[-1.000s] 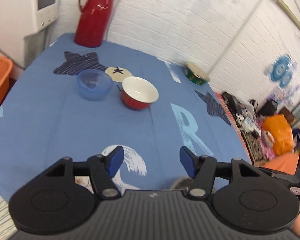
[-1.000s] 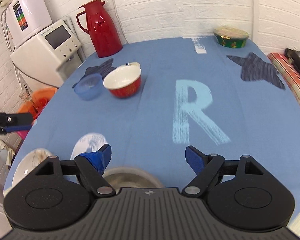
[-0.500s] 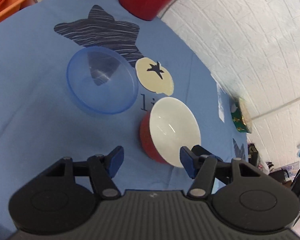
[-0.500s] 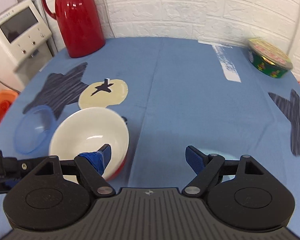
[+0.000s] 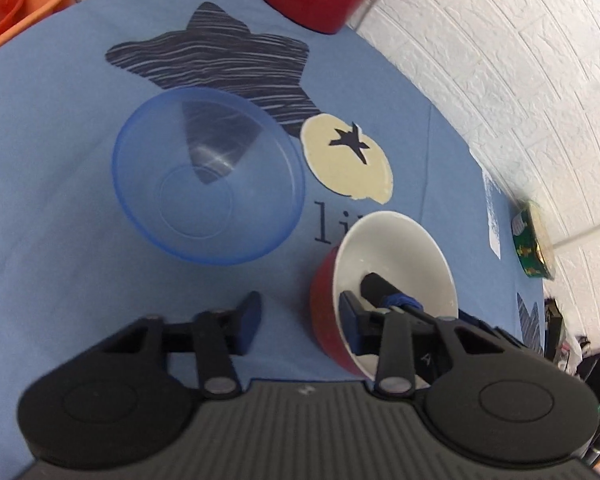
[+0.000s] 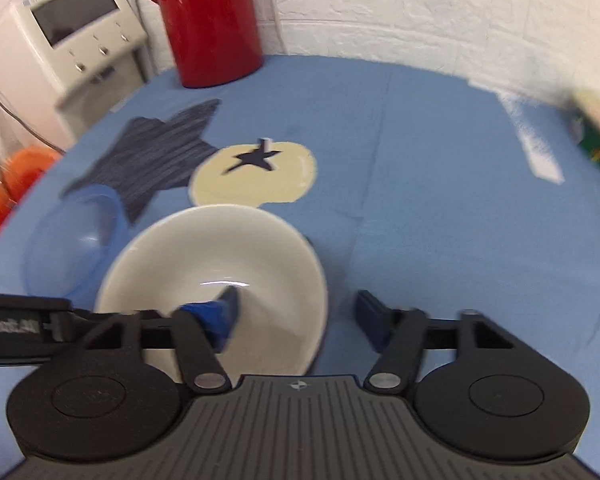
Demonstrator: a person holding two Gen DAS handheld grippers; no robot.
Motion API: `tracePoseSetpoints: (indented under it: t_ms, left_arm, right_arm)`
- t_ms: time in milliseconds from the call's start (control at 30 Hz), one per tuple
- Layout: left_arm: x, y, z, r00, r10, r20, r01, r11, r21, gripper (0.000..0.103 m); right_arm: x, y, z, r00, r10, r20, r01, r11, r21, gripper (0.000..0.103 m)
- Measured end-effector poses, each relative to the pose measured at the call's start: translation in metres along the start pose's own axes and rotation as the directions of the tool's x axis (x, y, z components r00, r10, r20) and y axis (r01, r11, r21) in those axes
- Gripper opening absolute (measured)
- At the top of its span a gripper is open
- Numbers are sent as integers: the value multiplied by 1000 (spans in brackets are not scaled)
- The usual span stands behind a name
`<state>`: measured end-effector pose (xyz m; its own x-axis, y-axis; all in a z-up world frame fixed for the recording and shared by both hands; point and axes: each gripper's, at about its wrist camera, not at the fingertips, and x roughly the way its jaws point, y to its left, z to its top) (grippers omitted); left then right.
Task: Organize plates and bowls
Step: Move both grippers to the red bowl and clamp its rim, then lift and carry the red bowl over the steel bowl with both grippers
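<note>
A red bowl (image 5: 396, 240) with a white inside stands on the blue tablecloth, right of a translucent blue bowl (image 5: 208, 176). My left gripper (image 5: 299, 318) is open and straddles the red bowl's near-left wall, its right finger inside the rim. In the right wrist view the red bowl (image 6: 220, 256) fills the near centre, with the blue bowl (image 6: 72, 240) beside it on the left. My right gripper (image 6: 296, 312) is open too, left finger inside the bowl, right finger outside the rim. That finger also shows inside the bowl in the left wrist view.
A red thermos jug (image 6: 212, 20) stands at the table's back by the brick wall, with a white appliance (image 6: 72, 40) to its left. A green food tub (image 5: 534, 240) sits far right. An orange basin (image 5: 12, 4) lies beyond the left table edge.
Both grippers have moved forward over the table and down onto the red bowl, and now each has one finger inside its rim. The bowls have not shifted.
</note>
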<state>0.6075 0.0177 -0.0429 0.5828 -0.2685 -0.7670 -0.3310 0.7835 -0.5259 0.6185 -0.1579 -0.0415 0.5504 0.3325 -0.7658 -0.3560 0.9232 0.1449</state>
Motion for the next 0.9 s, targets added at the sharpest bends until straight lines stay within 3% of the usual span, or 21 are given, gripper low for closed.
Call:
tracePoseSetpoints:
  t_ms: [67, 100, 200, 500, 733, 900]
  left_arm:
    - [-1, -5, 1, 1000, -15, -12, 16, 999, 39, 18]
    - [-2, -8, 0, 1000, -6, -9, 6, 998, 60, 12]
    - [-7, -9, -5, 1000, 6, -9, -5, 993, 121, 9]
    - [-61, -5, -53, 996, -5, -87, 24, 976, 216, 6]
    - [-132, -15, -121, 990, -46, -134, 83, 955, 284, 6]
    - [-156, -18, -172, 980, -70, -185, 130, 934, 334, 6]
  right_arm:
    - [-5, 6, -2, 1000, 24, -12, -24, 1000, -6, 21]
    - [-7, 9, -3, 999, 29, -18, -29, 1000, -4, 21]
    - [-15, 15, -12, 998, 36, -46, -37, 999, -23, 21]
    - [-84, 37, -64, 996, 39, -82, -40, 999, -17, 26]
    - [-168, 48, -119, 997, -4, -72, 2, 1000, -23, 27]
    - [-202, 47, -167, 996, -45, -73, 46, 999, 12, 28]
